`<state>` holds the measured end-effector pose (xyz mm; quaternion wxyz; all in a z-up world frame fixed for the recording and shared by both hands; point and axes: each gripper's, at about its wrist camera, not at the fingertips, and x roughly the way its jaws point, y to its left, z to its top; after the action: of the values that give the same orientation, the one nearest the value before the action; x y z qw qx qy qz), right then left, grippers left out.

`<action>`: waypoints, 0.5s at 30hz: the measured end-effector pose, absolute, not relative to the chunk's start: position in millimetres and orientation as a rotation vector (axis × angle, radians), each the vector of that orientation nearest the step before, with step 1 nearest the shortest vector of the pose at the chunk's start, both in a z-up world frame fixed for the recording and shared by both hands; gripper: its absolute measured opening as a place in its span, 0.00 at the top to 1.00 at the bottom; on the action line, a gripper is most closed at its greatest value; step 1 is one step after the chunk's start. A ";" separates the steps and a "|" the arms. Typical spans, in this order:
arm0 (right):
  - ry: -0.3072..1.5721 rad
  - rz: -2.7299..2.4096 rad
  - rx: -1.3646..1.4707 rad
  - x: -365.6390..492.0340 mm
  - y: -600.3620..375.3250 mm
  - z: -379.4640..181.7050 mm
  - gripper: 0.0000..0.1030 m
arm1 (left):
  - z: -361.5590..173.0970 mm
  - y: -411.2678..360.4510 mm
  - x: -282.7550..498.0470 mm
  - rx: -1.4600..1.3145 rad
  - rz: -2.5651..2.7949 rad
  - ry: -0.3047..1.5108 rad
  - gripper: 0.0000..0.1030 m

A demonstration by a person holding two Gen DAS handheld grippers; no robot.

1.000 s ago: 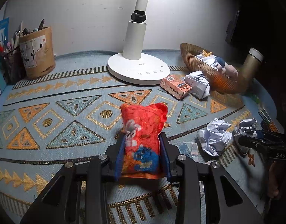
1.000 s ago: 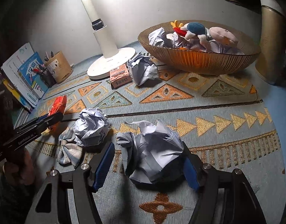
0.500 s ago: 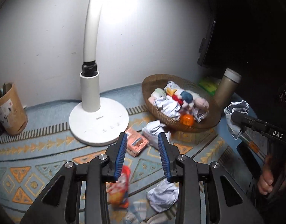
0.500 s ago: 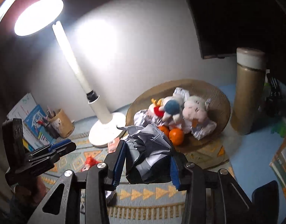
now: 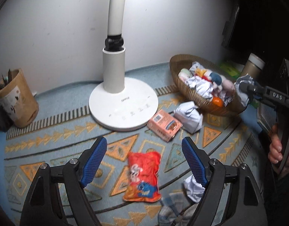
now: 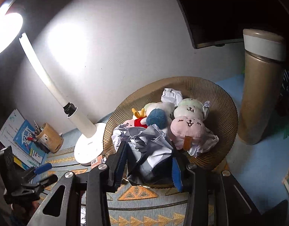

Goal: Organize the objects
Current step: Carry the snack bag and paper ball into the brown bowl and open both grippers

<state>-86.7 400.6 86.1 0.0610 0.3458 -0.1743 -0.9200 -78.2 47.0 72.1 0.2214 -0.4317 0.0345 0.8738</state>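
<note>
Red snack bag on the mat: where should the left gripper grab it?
Across its narrow middle, from straight above. The red snack bag lies flat, long axis running away from the open left gripper, so its fingers already flank both long edges.

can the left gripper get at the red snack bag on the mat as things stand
Probably yes: the left gripper is open and empty, the red snack bag lies flat between its fingers' line, nothing covering it.

A red-orange snack packet (image 5: 143,175) lies flat on the patterned mat (image 5: 50,131), toward its front edge. A crumpled white paper ball (image 6: 150,150) hangs over the near rim of the woven basket (image 6: 225,113), which holds plush toys (image 6: 186,124) and more paper.
</note>
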 end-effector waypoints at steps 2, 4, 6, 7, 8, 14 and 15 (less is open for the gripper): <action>-0.524 -2.774 1.046 -86.5 396.2 84.5 0.60 | 49.2 44.6 -73.2 -1.288 2.360 0.082 0.22; -0.493 -2.779 1.050 -84.9 390.9 85.1 0.60 | 33.7 51.8 -69.5 -1.334 2.362 0.142 0.22; -0.450 -2.791 1.048 -82.1 385.3 86.9 0.60 | 23.5 60.9 -68.4 -1.345 2.370 0.212 0.33; -0.431 -2.800 1.045 -80.2 384.1 88.2 0.60 | 19.5 64.1 -69.3 -1.360 2.349 0.220 0.58; -0.418 -2.810 1.042 -78.6 383.9 89.4 0.60 | 16.9 66.0 -69.9 -1.371 2.349 0.228 0.65; -0.487 -2.841 0.989 -77.3 401.6 101.1 0.60 | 53.1 77.6 -76.2 -1.238 2.395 0.207 0.77; -0.500 -2.843 0.984 -79.2 403.7 102.5 0.60 | 65.6 83.1 -80.6 -1.199 2.386 0.177 0.77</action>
<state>-79.2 403.7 102.5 0.0457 0.3223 -0.1637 -0.9312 -80.6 83.1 65.6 0.2309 -0.4359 0.0643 0.8675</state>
